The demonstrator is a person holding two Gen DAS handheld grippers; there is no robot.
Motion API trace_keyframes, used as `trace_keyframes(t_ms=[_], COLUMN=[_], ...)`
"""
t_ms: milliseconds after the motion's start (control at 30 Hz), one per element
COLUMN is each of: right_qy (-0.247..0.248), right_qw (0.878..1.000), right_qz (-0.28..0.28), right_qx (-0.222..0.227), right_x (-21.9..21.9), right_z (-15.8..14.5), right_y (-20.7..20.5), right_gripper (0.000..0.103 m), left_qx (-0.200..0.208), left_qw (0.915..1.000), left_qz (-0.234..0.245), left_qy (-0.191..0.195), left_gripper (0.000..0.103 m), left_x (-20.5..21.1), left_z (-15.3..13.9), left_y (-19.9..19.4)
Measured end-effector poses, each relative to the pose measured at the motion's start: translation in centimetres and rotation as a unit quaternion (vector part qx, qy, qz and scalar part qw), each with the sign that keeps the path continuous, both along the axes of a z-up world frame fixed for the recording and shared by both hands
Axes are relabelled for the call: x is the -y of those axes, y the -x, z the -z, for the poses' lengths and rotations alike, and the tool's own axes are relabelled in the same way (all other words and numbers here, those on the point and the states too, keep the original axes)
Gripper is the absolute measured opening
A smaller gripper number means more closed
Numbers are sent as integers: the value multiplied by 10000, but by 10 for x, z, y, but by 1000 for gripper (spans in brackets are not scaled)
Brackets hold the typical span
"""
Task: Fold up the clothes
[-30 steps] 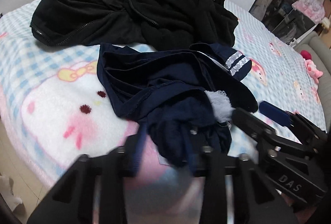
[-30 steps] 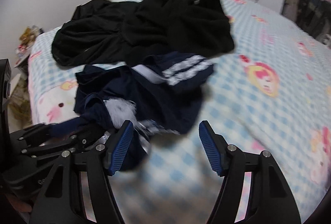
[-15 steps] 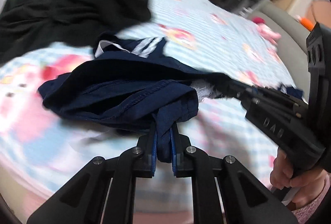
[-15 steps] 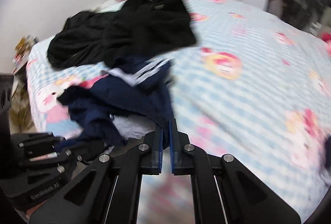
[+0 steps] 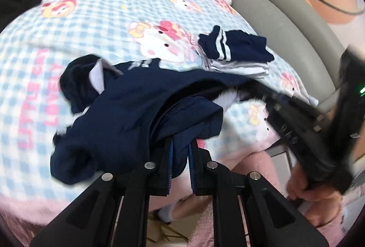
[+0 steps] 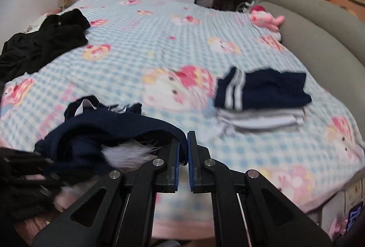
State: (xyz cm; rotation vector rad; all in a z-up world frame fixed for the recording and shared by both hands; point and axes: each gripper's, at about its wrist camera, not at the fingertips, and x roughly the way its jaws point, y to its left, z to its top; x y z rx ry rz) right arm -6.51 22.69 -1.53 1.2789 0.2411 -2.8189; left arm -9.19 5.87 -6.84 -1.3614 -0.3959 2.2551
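A crumpled navy garment with white trim and a white fuzzy patch hangs over the near edge of the bed. My left gripper is shut on a fold of it. In the right wrist view the same navy garment stretches leftward from my right gripper, which is shut on its edge. A folded stack, navy piece with white stripes on top of grey-white ones, lies on the bed's right side; the left wrist view shows this folded stack beyond the held garment.
The bed carries a blue checked cartoon-cat blanket. A pile of black clothes sits at the far left. A grey padded headboard curves along the right, with a pink plush toy beside it. A hand holds the right gripper.
Both grippers shut on the navy garment and swung it rightward across the bed, away from the black pile, toward the folded stack.
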Motion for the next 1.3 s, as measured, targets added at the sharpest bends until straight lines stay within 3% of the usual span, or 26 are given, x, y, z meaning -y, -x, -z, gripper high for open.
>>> trace_keyframes(t_ms=[67, 133, 233, 267, 300, 433, 500, 600, 633, 667, 700, 767, 900, 1067, 1100, 1200, 1267, 1300], right_qy=[308, 615, 1075, 1294, 1376, 1403, 1479, 1549, 1567, 1621, 1620, 1434, 1467, 1578, 1554, 1036, 616, 591], right_qw=[9994, 9975, 9923, 9857, 9812, 9722, 9695, 9686, 9690, 9686, 9692, 9751, 9801, 9775, 9775, 9884, 9954, 9965], right_qz=[-113, -225, -393, -788, -1028, -1456, -1497, -1535, -1526, -1530, -1522, -1396, -1269, -1303, -1283, -931, -686, -566], right_qx=[136, 273, 476, 740, 876, 1180, 1254, 1198, 1144, 1103, 1057, 950, 407, -509, -620, -598, -245, -140], right_x=[-3, -6, -10, 3, 14, 55, 63, 69, 70, 71, 71, 73, 58, 42, 40, 37, 33, 28], right_z=[10, 20, 35, 42, 47, 70, 77, 81, 81, 81, 80, 74, 30, -50, -59, -49, -22, -12], right_y=[-6, -12, -21, -26, -28, -34, -34, -27, -25, -23, -21, -13, -10, -18, -17, 9, 26, 25], right_gripper=[11, 12, 25, 28, 28, 33, 46, 52, 52, 46, 23, 9, 7, 7, 7, 7, 11, 13], left_qx=[-20, 27, -71, -88, -19, 297, 405, 467, 435, 403, 290, 40, -607, -1413, -1415, -1164, -988, -900], left_qw=[9991, 9975, 9918, 9891, 9888, 9907, 9924, 9924, 9930, 9936, 9941, 9946, 9940, 9837, 9831, 9843, 9846, 9846], left_qz=[-202, -583, -1207, -1369, -1390, -1248, -1039, -952, -926, -878, -872, -873, -896, -1111, -1153, -1320, -1432, -1488], left_qy=[374, 389, 422, 544, 541, 447, 519, 627, 592, 582, 572, 552, 144, 53, 134, 166, 181, 188], left_gripper=[19, 22, 30, 34, 42, 51, 52, 47, 30, 22, 16, 11, 10, 11, 11, 11, 13, 20], left_x=[12, 37, 72, 79, 83, 95, 90, 81, 79, 76, 74, 72, 77, 88, 89, 97, 102, 104], left_z=[3, 3, 1, 2, 4, 18, 30, 44, 45, 44, 37, 22, -36, -110, -114, -89, -71, -62], left_y=[1, 5, 9, 13, 14, 6, 0, -4, -3, -1, 1, 4, 0, -2, 3, 1, 0, -1])
